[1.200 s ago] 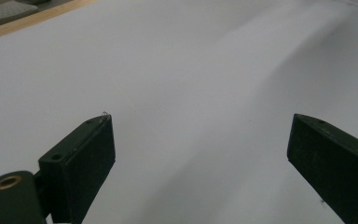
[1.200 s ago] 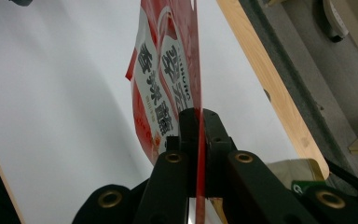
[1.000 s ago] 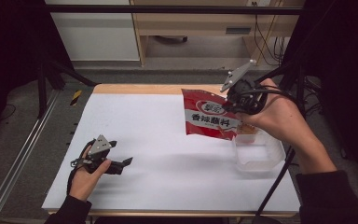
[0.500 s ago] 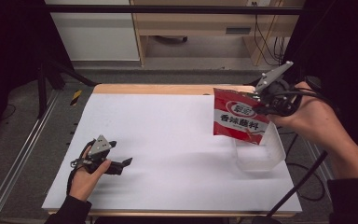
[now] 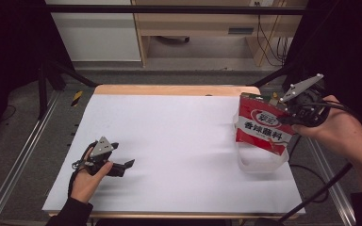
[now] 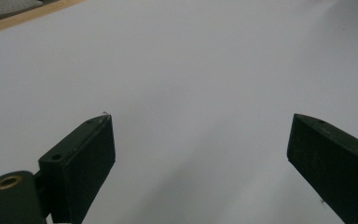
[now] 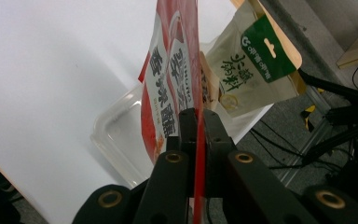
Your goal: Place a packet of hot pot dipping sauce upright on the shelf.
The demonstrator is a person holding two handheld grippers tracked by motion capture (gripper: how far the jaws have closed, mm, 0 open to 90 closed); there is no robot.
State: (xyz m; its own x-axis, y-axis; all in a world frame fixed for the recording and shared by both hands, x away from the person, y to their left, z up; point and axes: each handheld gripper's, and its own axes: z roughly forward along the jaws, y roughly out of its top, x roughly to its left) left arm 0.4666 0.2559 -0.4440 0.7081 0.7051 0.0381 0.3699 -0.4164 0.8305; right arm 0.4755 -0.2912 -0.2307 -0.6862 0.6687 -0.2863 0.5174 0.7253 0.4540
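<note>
We are resting the left gripper (image 5: 122, 165) near the table's (image 5: 179, 141) near left corner, its jaws standing wide apart over bare white surface. Farther along, by the right edge, we are holding the right gripper (image 5: 283, 118) clamped on the edge of a red sauce packet (image 5: 260, 127), which is hanging upright over a clear plastic container (image 5: 259, 162). A tan packet with a green label (image 7: 249, 70) is lying beyond it.

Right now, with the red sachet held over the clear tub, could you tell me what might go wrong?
The right gripper pinches the red sachet only by a thin edge, so it could slip or twist out. The sachet hangs tilted over the clear tub's rim and may catch there instead of dropping inside. A beige packet already stands in the tub, so the sachet could knock it over.
</note>
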